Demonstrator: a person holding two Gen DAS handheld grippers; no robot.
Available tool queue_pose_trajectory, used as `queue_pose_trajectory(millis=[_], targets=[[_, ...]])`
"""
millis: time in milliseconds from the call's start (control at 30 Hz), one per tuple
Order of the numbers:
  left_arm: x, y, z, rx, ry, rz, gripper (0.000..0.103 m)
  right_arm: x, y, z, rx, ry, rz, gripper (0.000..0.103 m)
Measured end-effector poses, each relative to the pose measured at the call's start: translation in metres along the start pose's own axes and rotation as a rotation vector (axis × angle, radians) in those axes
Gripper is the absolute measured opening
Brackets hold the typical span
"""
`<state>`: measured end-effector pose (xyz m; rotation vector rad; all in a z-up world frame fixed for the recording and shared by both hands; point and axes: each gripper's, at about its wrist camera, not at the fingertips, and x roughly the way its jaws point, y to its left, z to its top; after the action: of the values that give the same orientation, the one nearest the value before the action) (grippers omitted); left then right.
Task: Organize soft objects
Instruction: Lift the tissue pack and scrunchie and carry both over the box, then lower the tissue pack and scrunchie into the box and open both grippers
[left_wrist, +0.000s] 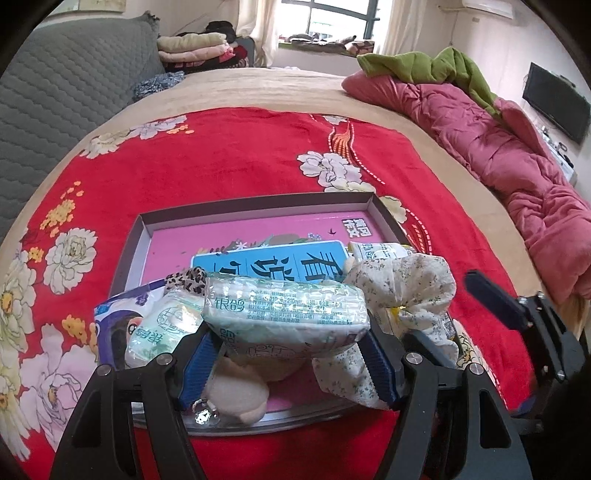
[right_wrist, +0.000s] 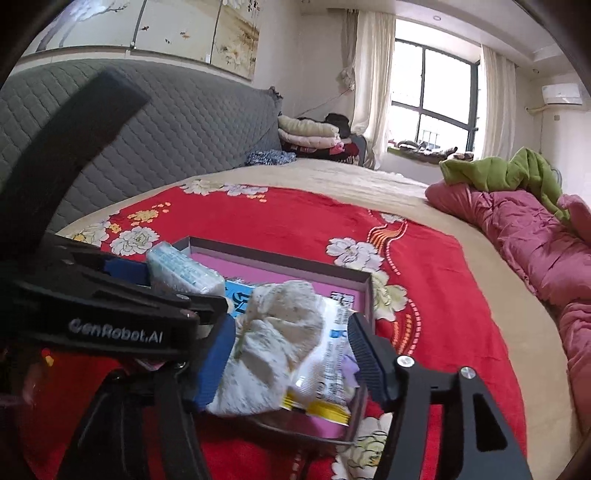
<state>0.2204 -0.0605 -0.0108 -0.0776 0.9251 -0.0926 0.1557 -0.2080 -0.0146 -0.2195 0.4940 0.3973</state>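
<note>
The left wrist view shows the whole grey cardboard tray with pink floor (left_wrist: 146, 236) on the red flowered blanket (left_wrist: 229, 158). Inside it lie a blue booklet with white characters (left_wrist: 273, 263), a leopard-print fabric piece (left_wrist: 186, 280), a beige plush toy (left_wrist: 236, 397) and a second small tissue pack (left_wrist: 162, 326). The right wrist view does not show these last three; it shows only the far corner of the tray (right_wrist: 364, 291).

The left gripper (left_wrist: 288, 354) has its blue-padded fingers (left_wrist: 199, 365) closed on a clear plastic pack of white tissues (left_wrist: 288, 308), held above the near end of the tray.

The right gripper (right_wrist: 291, 354) is narrowed around a white floral cloth bundle (right_wrist: 280, 332) and a crinkled white and yellow packet (right_wrist: 325, 384), over the right part of the tray. Its left pad (right_wrist: 216, 363) presses on the cloth.
</note>
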Motion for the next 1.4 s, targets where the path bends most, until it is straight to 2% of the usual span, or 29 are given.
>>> queue_pose_trajectory(millis=[133, 400, 767, 967, 1167, 1233, 1400], targets=[[0.006, -0.001, 0.001, 0.012, 0.021, 0.017, 0.075, -0.013, -0.010, -0.004, -0.005, -0.010, -0.028, 0.066], [0.014, -0.005, 0.000, 0.033, 0.025, 0.064, 0.076, -0.034, -0.035, -0.007, 0.069, -0.022, -0.069, 0.066], [0.001, -0.001, 0.000, 0.017, 0.003, 0.062, 0.077, -0.048, -0.028, 0.000, 0.072, -0.037, -0.055, 0.066], [-0.001, 0.006, 0.000, -0.007, -0.006, 0.036, 0.078, -0.055, -0.022, -0.001, 0.076, -0.031, -0.043, 0.066], [0.006, 0.003, -0.005, 0.013, -0.008, -0.002, 0.079, -0.062, -0.022, -0.002, 0.096, -0.023, -0.046, 0.067], [0.007, 0.003, -0.007, 0.002, -0.003, -0.035, 0.079, -0.064, -0.021, -0.002, 0.099, -0.022, -0.043, 0.067], [0.000, 0.009, -0.005, -0.032, -0.033, -0.052, 0.079, -0.068, -0.019, 0.000, 0.103, -0.027, -0.041, 0.067]])
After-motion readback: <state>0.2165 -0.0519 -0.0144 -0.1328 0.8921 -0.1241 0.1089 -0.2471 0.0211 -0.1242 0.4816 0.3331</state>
